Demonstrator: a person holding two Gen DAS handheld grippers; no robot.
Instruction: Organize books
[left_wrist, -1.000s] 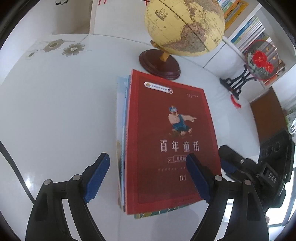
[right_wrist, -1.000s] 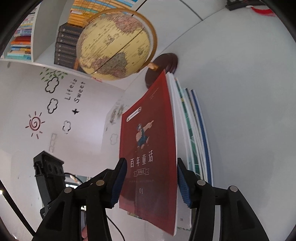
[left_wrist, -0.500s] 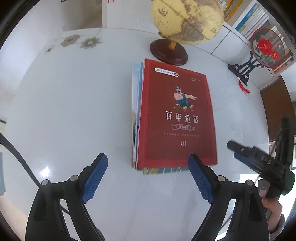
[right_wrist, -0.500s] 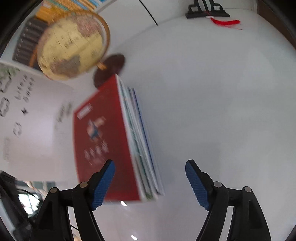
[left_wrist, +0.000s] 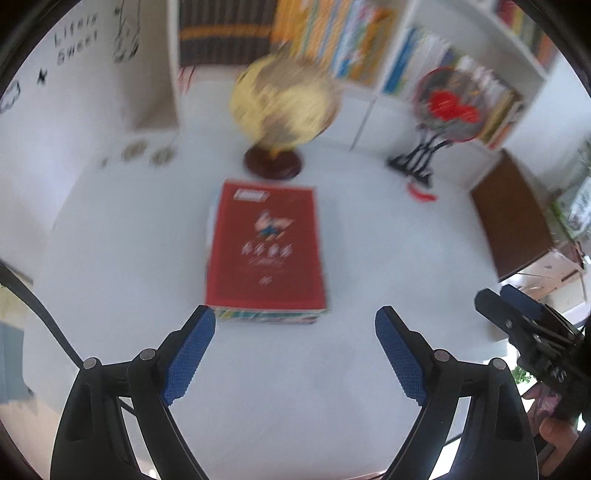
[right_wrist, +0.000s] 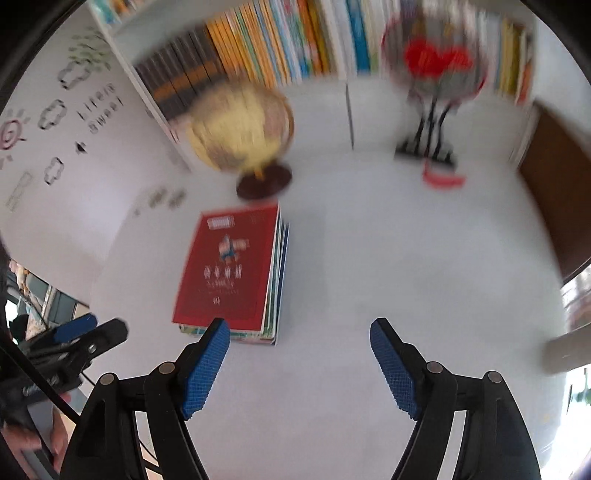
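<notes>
Books (left_wrist: 266, 251) stacked flat on table (left_wrist: 110, 266), left claw (left_wrist: 295, 354) apart, right claw (right_wrist: 299, 363) apart

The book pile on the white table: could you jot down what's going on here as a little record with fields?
book pile: flat on the table, red book on top
pile edges: roughly squared, lower books peek out on one side
globe: just behind the pile
fan ornament: on a stand, far right
left gripper: open, holds nothing, short of the pile
right gripper: open, holds nothing
image: blurred
</notes>
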